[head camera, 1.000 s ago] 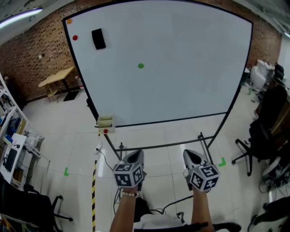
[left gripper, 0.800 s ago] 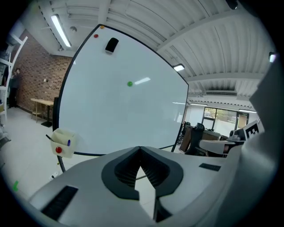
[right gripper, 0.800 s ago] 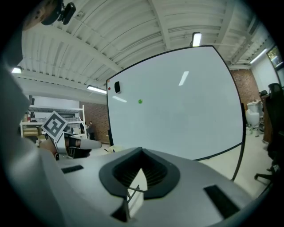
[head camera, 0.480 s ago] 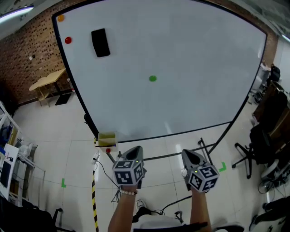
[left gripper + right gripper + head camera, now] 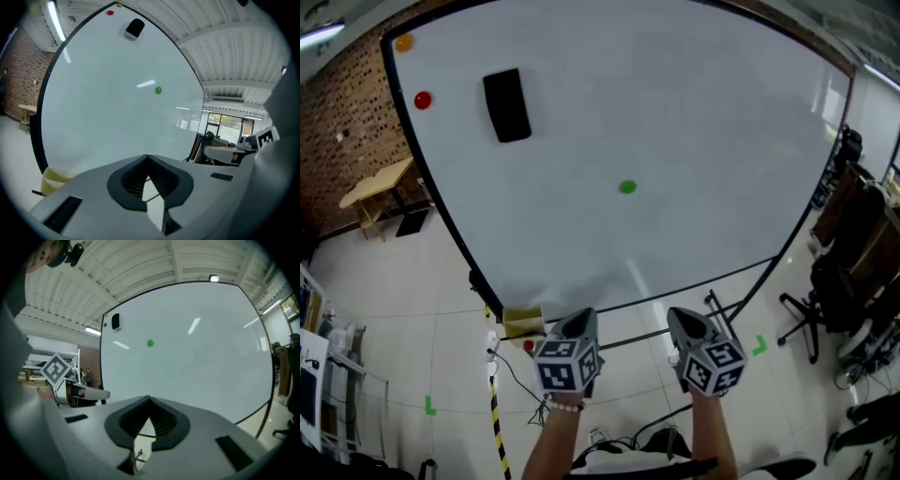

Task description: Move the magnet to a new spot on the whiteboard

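Magnet of green colour sits on the whiteboard, a little below the middle, with plain white surface all around it. High in the left corner of the same board you see a black eraser. A red magnet is to its left, and an orange magnet is above the red one, at the very corner. These three are well apart from the green magnet.

You hold both grippers low in front of you, side by side, below the bottom edge of the board and well apart from the green magnet. Your left gripper has its two jaws pressed together at the tips, with nothing between them. In the left gripper view the green magnet appears far ahead, above the closed tips. Your right gripper is clenched in the same way and is also empty. In the right gripper view the board fills the space ahead and the green magnet is straight above the tips.

At the lower left corner of the board's frame there is a yellow box, just beside your left gripper in the head view. A brick wall stands behind the board at the left, with a wooden table near it. Black office chairs stand at the right. On the tiled floor lie a yellow-black striped tape and a green mark.
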{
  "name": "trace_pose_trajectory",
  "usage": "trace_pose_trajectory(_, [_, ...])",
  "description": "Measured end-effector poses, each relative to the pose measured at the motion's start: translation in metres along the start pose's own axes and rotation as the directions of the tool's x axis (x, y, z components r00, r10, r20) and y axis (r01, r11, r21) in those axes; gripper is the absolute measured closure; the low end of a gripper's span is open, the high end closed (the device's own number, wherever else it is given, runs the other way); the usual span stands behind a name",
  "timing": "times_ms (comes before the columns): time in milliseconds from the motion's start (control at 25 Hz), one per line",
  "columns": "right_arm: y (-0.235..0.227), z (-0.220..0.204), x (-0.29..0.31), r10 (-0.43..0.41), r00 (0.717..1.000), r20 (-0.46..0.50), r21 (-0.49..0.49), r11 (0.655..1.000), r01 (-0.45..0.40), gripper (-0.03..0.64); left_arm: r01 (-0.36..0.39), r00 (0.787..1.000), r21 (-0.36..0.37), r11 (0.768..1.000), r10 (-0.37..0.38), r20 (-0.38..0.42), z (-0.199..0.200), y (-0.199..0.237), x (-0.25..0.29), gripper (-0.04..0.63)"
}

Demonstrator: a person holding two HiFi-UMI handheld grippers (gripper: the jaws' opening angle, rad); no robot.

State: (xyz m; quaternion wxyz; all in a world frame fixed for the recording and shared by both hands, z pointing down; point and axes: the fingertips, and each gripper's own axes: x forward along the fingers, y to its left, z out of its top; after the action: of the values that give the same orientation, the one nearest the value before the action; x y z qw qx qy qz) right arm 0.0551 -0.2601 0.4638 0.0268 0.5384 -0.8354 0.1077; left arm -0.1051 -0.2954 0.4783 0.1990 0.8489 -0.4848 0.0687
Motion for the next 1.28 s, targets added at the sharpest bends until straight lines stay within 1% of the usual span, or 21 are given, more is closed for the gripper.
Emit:
trace_pose_trajectory(160, [-0.002,0.02,0.02,0.034,0.999,0.029,-0.036,0.999,-0.033,0.594,-0.019,1.0,-0.016,1.0,0.019,0.016,0.007,0.005,0.01,0.6])
trace_pose_trajectory(320, [-0.006,0.045,0.037,0.059,0.997,0.056,-0.101,0.993,-0.053,0.588,-0.037,0.999,-0.046,0.998,0.038,0.037,0.014,0.007,0.018,0.6])
trace_pose_trajectory(520, [-0.015,0.095,0.06,0.075,0.99,0.12,-0.178,0.983,-0.053,0.578,-0.072,0.996,-0.06,0.996,0.075,0.055,0.026,0.007,0.028,0.6])
trace_pose_trajectory(600, [-0.016,0.114,0.071,0.077,0.987,0.142,-0.2,0.979,-0.047,0.524,-0.083,0.994,-0.062,0.995,0.087,0.06,0.03,0.008,0.03,0.6])
trace_pose_trajectory(720, [-0.011,0.139,0.088,0.079,0.984,0.162,-0.251,0.967,-0.037,0.461,-0.098,0.992,-0.065,0.993,0.102,0.067,0.034,0.01,0.029,0.6])
trace_pose_trajectory(840, [-0.001,0.164,0.101,0.085,0.979,0.184,-0.313,0.95,-0.024,0.428,-0.112,0.99,-0.068,0.991,0.116,0.074,0.037,0.012,0.026,0.6])
trace_pose_trajectory(960, [0.004,0.182,0.111,0.081,0.976,0.204,-0.362,0.932,-0.002,0.425,-0.122,0.989,-0.068,0.99,0.128,0.079,0.036,0.013,0.024,0.6])
trace_pose_trajectory(1080, [0.007,0.192,0.119,0.065,0.977,0.204,-0.398,0.917,0.022,0.407,-0.135,0.987,-0.068,0.989,0.14,0.078,0.037,0.015,0.024,0.6])
trace_pose_trajectory(1280, [0.011,0.203,0.132,0.027,0.972,0.233,-0.431,0.899,0.079,0.407,-0.143,0.985,-0.066,0.987,0.149,0.089,0.043,0.021,0.019,0.6])
